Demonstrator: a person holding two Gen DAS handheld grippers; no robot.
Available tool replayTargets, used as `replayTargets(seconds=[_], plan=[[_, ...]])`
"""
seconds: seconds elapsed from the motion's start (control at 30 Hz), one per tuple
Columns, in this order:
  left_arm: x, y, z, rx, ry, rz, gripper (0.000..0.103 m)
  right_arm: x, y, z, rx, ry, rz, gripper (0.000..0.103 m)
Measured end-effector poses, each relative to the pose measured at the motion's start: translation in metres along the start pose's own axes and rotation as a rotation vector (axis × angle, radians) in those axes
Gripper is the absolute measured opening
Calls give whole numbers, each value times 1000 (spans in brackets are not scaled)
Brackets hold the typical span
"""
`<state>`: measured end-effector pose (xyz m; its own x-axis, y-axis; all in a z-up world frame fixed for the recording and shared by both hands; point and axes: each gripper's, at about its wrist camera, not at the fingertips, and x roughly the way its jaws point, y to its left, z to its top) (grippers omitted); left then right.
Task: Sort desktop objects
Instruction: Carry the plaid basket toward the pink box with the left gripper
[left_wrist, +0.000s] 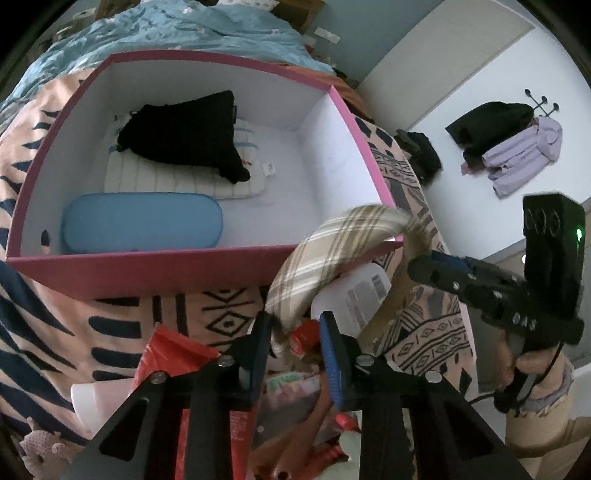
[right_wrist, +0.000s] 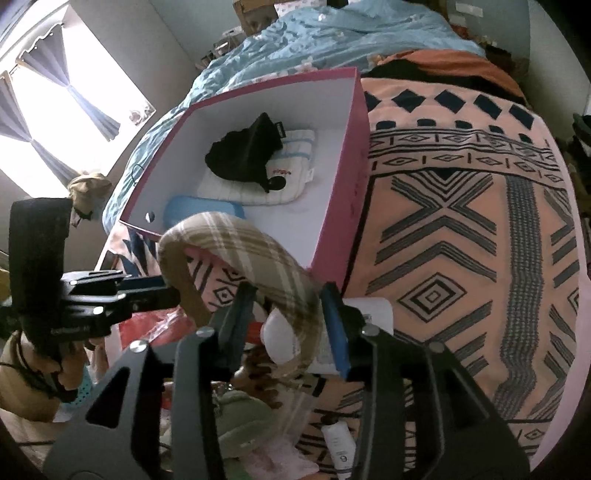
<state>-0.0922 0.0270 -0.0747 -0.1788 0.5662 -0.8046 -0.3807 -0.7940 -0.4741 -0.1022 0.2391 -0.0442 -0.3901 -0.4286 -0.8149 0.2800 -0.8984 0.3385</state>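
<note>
Pointing steeply down at the bed, both grippers work one plaid headband (right_wrist: 255, 243) arching just in front of the pink box (right_wrist: 334, 236). The left gripper (right_wrist: 173, 293), at the frame's left, pinches one end; the right gripper (right_wrist: 286, 314) has its fingers (right_wrist: 334, 325) parted, straddling the band's other leg.

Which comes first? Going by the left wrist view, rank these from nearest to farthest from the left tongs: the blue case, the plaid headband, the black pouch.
1. Plaid headband, arching up just ahead of the left tongs.
2. Blue case, in the pink box's near left corner.
3. Black pouch, farther back in the box, lying on a white cloth.
</note>
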Motion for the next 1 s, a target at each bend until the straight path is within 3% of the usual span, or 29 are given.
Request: replayTargets(seconds=[0.27,0.33,0.47,1.0], plan=[[2,-2,2,10,3,6,26,2,-8,-22,25,-26,-13,41],[2,-1,3,3,12,4,27,3,-6,-23,12,-26,-9,27],[-1,-1,4,-1,7,9,27,-2,-5,-21,11,-42,-4,21],[-35,-18,18,51,-72,11,27,-30,4,3,-6,-82,38,20]])
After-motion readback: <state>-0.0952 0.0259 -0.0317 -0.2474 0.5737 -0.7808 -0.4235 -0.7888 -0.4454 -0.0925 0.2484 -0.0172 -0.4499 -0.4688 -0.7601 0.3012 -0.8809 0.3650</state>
